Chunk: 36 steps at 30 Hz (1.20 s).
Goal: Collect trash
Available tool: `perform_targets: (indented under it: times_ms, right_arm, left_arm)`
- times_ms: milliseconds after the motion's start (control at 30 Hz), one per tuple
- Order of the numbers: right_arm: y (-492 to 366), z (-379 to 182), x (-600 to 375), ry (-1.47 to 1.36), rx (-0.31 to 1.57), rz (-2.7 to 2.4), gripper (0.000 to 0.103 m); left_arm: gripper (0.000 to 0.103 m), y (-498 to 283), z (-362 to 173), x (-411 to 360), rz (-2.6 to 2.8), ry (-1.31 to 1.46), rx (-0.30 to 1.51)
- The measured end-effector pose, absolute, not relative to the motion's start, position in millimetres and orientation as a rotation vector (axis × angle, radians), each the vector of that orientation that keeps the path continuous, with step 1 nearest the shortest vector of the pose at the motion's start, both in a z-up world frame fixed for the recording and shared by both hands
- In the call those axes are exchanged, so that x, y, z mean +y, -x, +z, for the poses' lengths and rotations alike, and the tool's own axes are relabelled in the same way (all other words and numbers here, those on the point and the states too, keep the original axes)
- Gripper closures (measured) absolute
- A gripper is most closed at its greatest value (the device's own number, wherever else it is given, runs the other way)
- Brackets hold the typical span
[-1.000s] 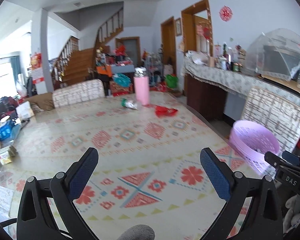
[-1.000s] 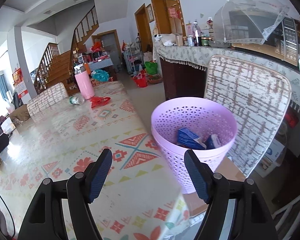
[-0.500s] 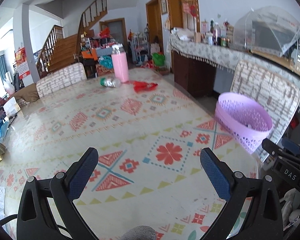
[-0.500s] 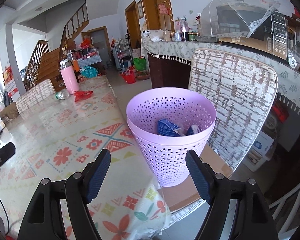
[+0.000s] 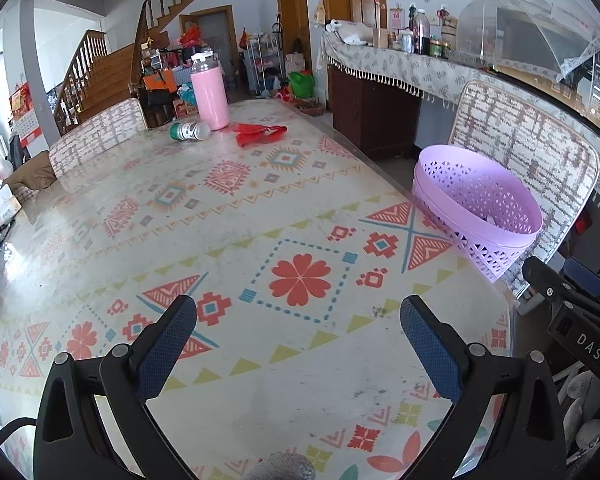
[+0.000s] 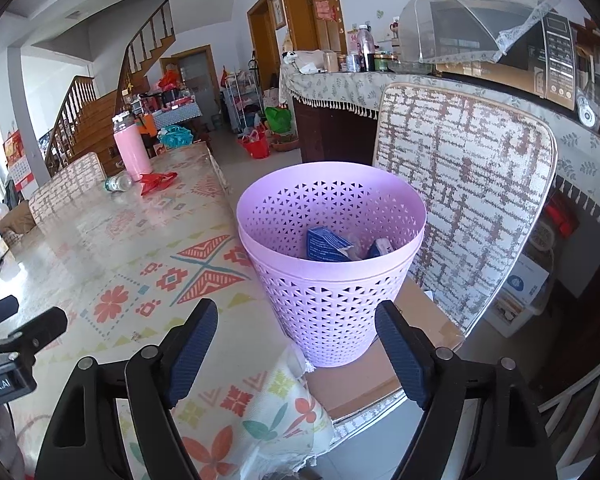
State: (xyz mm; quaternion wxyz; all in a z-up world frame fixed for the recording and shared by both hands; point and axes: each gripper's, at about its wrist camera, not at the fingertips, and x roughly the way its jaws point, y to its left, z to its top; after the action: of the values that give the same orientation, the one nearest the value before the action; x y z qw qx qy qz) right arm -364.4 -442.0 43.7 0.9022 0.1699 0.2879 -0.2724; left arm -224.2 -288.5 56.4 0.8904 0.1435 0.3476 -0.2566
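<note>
A lilac plastic waste basket [image 6: 332,264] stands on a chair seat beside the table's right edge; it also shows in the left wrist view [image 5: 476,208]. Blue packets [image 6: 326,245] lie inside it. At the table's far end lie a small clear bottle with a green cap [image 5: 189,131] on its side and a crumpled red wrapper [image 5: 260,134]; both also show in the right wrist view, the bottle [image 6: 118,182] and the wrapper [image 6: 156,181]. My left gripper [image 5: 298,320] is open and empty over the near table. My right gripper [image 6: 296,324] is open and empty just before the basket.
A tall pink flask [image 5: 210,94] stands by the bottle. The patterned tablecloth [image 5: 236,216] covers the long table. A chair with a woven back [image 6: 464,200] holds the basket. A sideboard [image 5: 384,76] with jars runs along the right wall. Another chair [image 5: 100,136] stands at the far left.
Both grippers have pulled back and swung right. The basket now sits centred between the right fingers, and more of the near table shows in the left view. Both stay open.
</note>
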Motion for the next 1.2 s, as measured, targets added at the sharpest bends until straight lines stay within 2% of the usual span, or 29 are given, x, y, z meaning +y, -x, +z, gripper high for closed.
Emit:
perform_targets:
  times_ms: [1200]
  right_arm:
    - [376,30,-463,-0.369,0.608,-0.599,0.018]
  left_arm:
    - [0.002,231,45,-314,-0.557,-0.341,0.752]
